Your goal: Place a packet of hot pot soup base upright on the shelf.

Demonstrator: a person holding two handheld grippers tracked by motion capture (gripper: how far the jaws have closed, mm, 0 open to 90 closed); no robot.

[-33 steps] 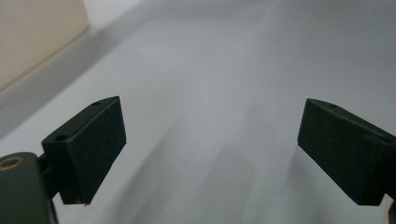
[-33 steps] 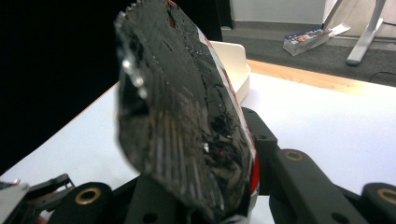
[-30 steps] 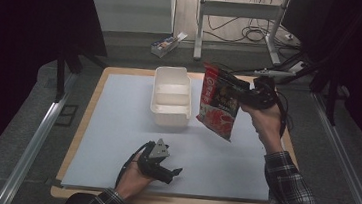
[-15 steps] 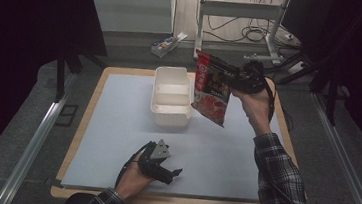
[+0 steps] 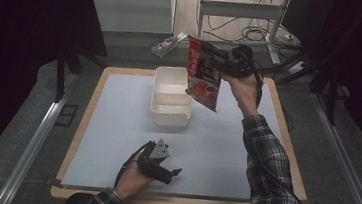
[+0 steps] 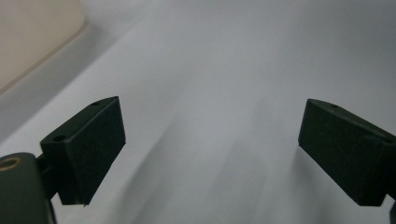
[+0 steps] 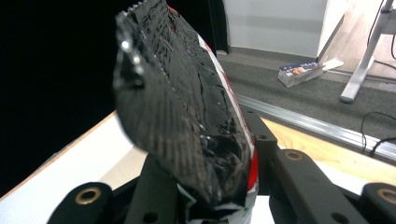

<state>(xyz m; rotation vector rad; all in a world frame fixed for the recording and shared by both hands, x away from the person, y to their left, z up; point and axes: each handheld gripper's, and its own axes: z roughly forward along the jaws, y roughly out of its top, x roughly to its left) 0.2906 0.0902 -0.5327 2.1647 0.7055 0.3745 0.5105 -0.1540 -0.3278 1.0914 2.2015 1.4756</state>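
In the high view, one white container (image 5: 171, 98) with two compartments stands on the pale sheet covering the worktop (image 5: 224, 151), toward its far middle. One red and black snack bag (image 5: 203, 73) hangs in the air just right of the container and over its right edge, held by the right gripper (image 5: 222, 65), whose jaws are clamped on the bag's upper part. The left gripper (image 5: 175, 171) lies low on the near part of the sheet in the person's left hand (image 5: 134, 175), well apart from the container. One small box (image 5: 167, 44) lies on the floor beyond the worktop.

In the left gripper view, the two black jaws stand wide apart over bare sheet, with nothing between them; a corner of the container (image 6: 32, 37) shows at upper left.

In the right gripper view, the bag (image 7: 182, 116) rises crumpled from between the closed jaws, its glossy black side facing the camera.
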